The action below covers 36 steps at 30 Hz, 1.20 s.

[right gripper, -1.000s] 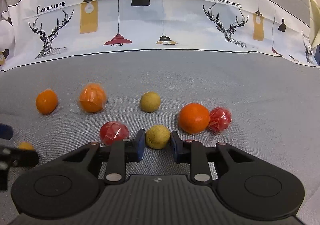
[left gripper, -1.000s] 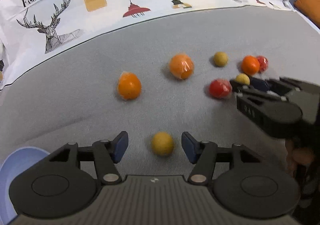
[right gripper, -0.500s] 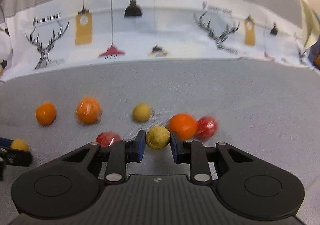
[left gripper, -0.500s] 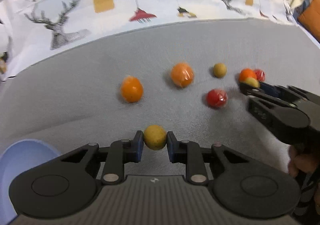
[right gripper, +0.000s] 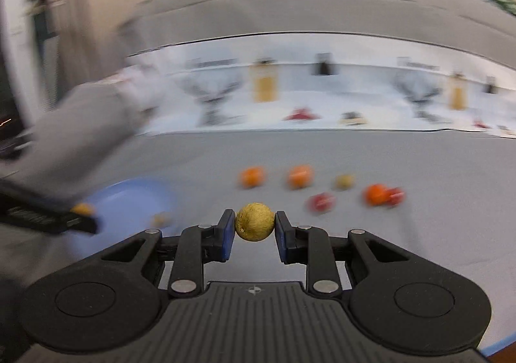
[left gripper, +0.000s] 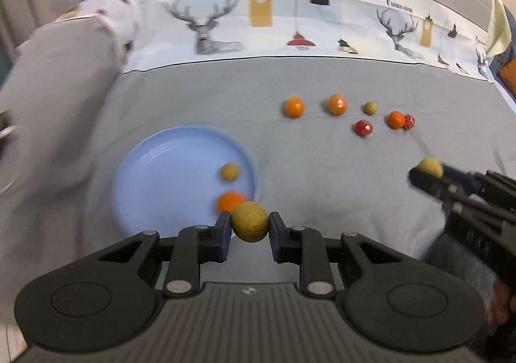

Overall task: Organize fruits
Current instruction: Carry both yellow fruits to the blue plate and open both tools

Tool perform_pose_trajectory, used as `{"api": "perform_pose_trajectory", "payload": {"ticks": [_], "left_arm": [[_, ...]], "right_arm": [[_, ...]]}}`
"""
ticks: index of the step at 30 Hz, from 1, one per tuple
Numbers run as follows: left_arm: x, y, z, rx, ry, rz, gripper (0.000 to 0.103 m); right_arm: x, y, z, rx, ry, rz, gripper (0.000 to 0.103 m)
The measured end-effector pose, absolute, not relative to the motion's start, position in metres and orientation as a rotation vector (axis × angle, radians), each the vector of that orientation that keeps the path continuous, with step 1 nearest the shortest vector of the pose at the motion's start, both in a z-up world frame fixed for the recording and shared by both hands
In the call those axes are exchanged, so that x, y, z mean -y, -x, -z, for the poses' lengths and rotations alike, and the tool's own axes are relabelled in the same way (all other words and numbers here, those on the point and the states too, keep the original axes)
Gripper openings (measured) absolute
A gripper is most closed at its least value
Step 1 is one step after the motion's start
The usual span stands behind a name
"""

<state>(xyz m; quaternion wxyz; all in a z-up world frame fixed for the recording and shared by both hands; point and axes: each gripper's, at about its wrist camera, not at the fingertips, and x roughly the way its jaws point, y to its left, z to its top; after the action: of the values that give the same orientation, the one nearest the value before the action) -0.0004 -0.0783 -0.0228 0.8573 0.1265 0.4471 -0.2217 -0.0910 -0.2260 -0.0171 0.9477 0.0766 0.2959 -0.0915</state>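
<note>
My left gripper (left gripper: pixel 250 227) is shut on a yellow-green fruit (left gripper: pixel 250 221) and holds it in the air by the near right rim of a blue plate (left gripper: pixel 154 176). The plate holds a small yellow fruit (left gripper: pixel 229 171) and an orange (left gripper: pixel 229 201). My right gripper (right gripper: pixel 254 227) is shut on another yellow-green fruit (right gripper: pixel 254 221), lifted above the cloth; it shows at the right of the left wrist view (left gripper: pixel 430 166). Several fruits lie in a loose row farther back: two oranges (left gripper: pixel 293 107), a yellow one (left gripper: pixel 370 107), a red one (left gripper: pixel 363 128), an orange with a red one (left gripper: pixel 396 119).
A grey cloth (left gripper: pixel 322 176) covers the surface. A white printed banner with deer and lamps (left gripper: pixel 290 30) runs along the back edge. The left gripper appears blurred at the left of the right wrist view (right gripper: pixel 48 217), over the blue plate (right gripper: pixel 129 201).
Both grippers have lifted their yellow-green fruits off the cloth and pulled back and left. The blue plate has come fully into the left wrist view. The left gripper closed a second ago.
</note>
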Motion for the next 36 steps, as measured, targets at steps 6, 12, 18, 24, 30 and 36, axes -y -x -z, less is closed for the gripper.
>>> {"api": "perform_pose_trajectory", "payload": {"ticks": [6,12,18,24,30,36], "left_arm": [[0.026,0.042,0.008,-0.893,-0.254,0.417,0.027],[0.005,0.054,0.002,-0.862,-0.214,0.430,0.027],[-0.005,0.051,0.000,-0.863,-0.183,0.406,0.027],[-0.006,0.049,-0.001,-0.866,-0.176,0.404,0.027],[-0.004,0.048,-0.001,-0.867,-0.176,0.406,0.027],[-0.003,0.044,0.002,-0.877,-0.178,0.400,0.027]], "right_arm": [[0.141,0.108,-0.008,-0.586,-0.041,0.021,0.028],[0.096,0.114,-0.017,-0.599,0.064,-0.060,0.028],[0.083,0.115,-0.021,-0.615,0.089,-0.049,0.028],[0.079,0.118,-0.021,-0.618,0.113,-0.049,0.028],[0.078,0.117,-0.020,-0.621,0.114,-0.045,0.028],[0.079,0.115,-0.019,-0.629,0.114,-0.047,0.028]]}}
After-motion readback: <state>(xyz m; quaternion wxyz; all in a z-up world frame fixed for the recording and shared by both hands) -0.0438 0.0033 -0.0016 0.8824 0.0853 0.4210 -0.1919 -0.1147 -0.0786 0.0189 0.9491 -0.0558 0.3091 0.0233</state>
